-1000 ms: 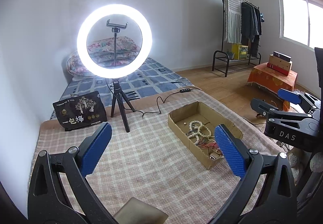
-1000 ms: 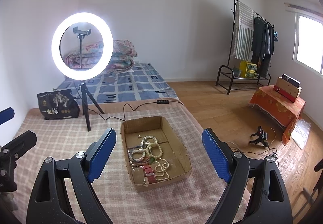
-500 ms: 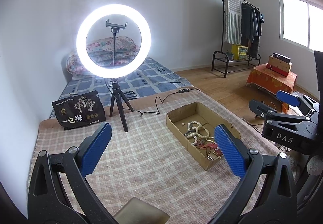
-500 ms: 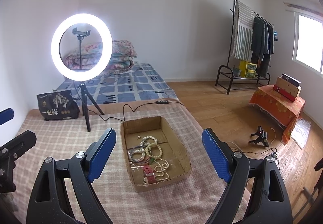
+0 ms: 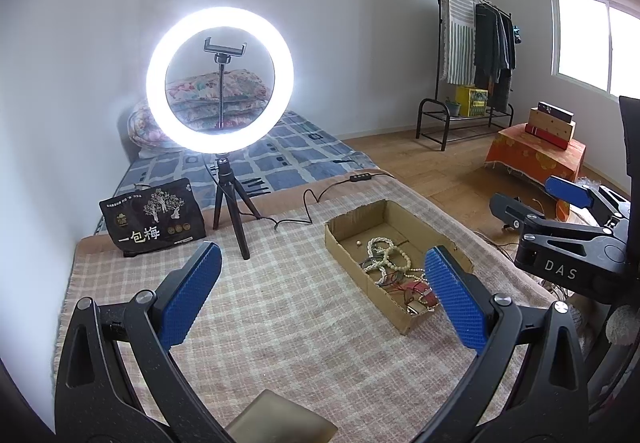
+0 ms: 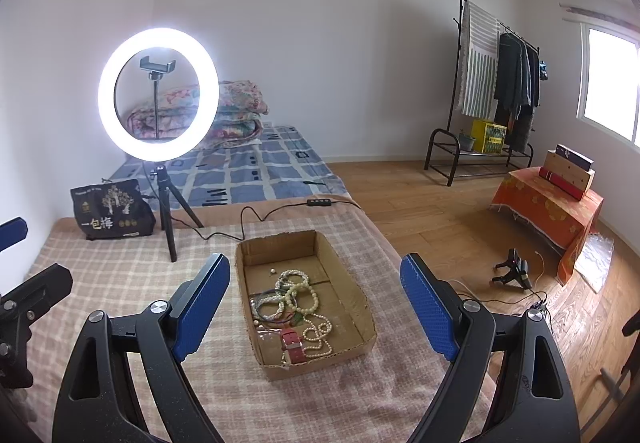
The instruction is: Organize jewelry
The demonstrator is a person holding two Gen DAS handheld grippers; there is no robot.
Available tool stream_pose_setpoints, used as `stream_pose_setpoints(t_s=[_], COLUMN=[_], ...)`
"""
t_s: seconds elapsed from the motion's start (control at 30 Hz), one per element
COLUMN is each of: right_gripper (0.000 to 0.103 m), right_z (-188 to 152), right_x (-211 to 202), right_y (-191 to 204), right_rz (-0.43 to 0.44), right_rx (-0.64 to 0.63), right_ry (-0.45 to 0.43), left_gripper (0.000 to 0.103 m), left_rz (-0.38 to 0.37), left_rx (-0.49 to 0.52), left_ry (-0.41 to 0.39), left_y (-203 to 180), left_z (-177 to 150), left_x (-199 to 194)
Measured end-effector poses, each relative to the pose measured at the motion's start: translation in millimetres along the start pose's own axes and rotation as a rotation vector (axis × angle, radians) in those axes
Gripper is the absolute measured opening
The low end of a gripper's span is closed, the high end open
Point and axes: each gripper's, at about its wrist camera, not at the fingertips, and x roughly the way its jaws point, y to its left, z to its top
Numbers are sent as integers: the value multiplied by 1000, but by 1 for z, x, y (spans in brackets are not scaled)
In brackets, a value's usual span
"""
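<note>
A shallow cardboard box (image 6: 362, 283) sits on the checked blanket and holds a tangle of jewelry (image 6: 298, 297): pearl strands, bangles and a red watch strap (image 6: 291, 341). The box also shows in the left wrist view (image 5: 340, 243), with the jewelry (image 5: 390, 263) inside it. My right gripper (image 6: 316, 303) is open and empty, held above the box. My left gripper (image 5: 322, 291) is open and empty, above the blanket to the left of the box. The right gripper also shows at the right edge of the left wrist view (image 5: 536, 203).
A lit ring light on a tripod (image 6: 158, 95) stands behind the box, its cable (image 6: 244, 215) trailing across the blanket. A black printed bag (image 6: 112, 209) stands at the far left. A tan object (image 5: 280, 419) lies near the left gripper. The bed edge (image 6: 384, 243) drops to a wooden floor.
Both grippers stay open and nearly still. The views drift only slightly; the box and jewelry have not moved.
</note>
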Motion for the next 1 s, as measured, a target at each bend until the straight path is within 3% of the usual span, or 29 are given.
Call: stream_pose_setpoints(t_s=[1.0], right_gripper=[87], right_z=[-3], right_x=[4], right_y=[0], right_rz=[-3], right_rx=[-8], right_ry=[15], left_gripper=[103], left_rz=[13], left_rx=[41], left_ry=[5], left_y=[-15], left_z=[-6], left_x=[0])
